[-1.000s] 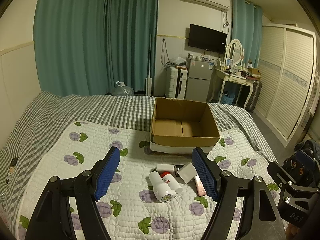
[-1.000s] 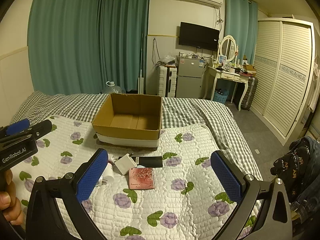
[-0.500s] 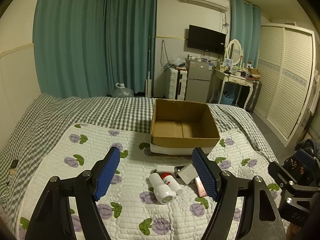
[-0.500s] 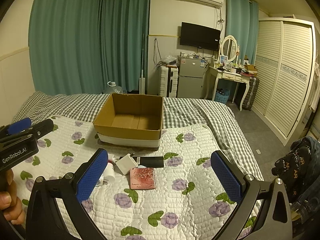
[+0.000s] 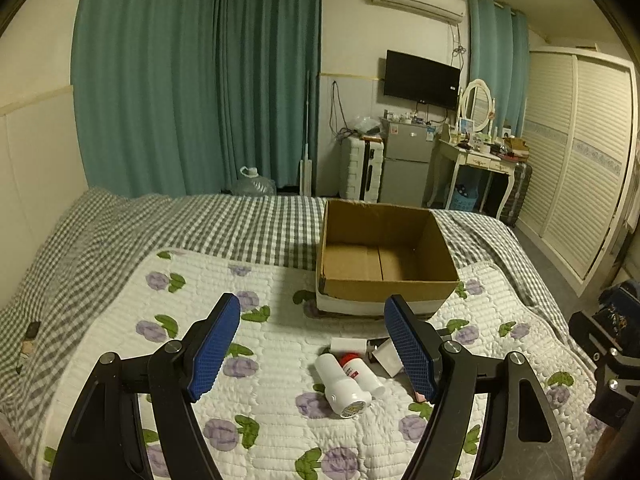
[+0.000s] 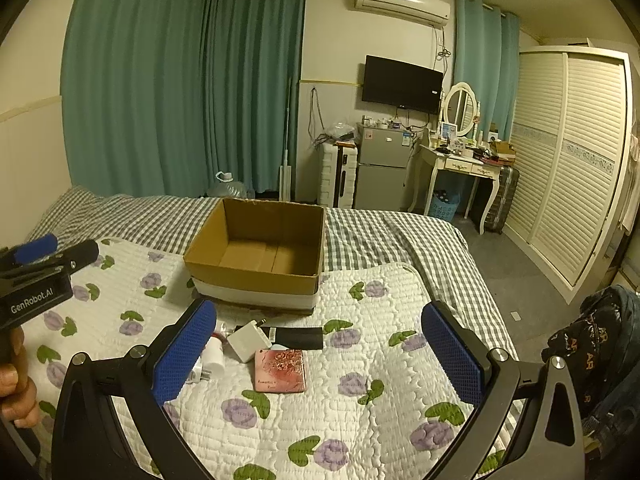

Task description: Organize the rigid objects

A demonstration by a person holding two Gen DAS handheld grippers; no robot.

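Note:
An empty cardboard box (image 5: 384, 256) (image 6: 256, 248) sits on the bed. In front of it lies a small heap: a white bottle (image 5: 340, 384), a red-capped bottle (image 5: 358, 370), a white charger block (image 6: 249, 340), a black flat case (image 6: 298, 337) and a pink phone case (image 6: 280, 370). My left gripper (image 5: 312, 344) hovers open above the quilt, near the bottles, holding nothing. My right gripper (image 6: 320, 356) is also open and empty, with the pink case between its fingers in view. The left gripper's body (image 6: 36, 280) shows at the right wrist view's left edge, held by a hand (image 6: 16, 384).
The flowered white quilt (image 6: 360, 420) covers the near bed, over a grey checked sheet (image 5: 200, 224). Beyond stand teal curtains, a water jug (image 5: 256, 184), a small fridge (image 5: 404, 168), a dressing table (image 5: 476, 160) and a wardrobe (image 5: 576, 160). A dark bag (image 6: 592, 344) lies at right.
Both views have crept slightly: the box and the heap sit a little higher and nearer than a second ago. Both grippers stay open and nothing has been picked up.

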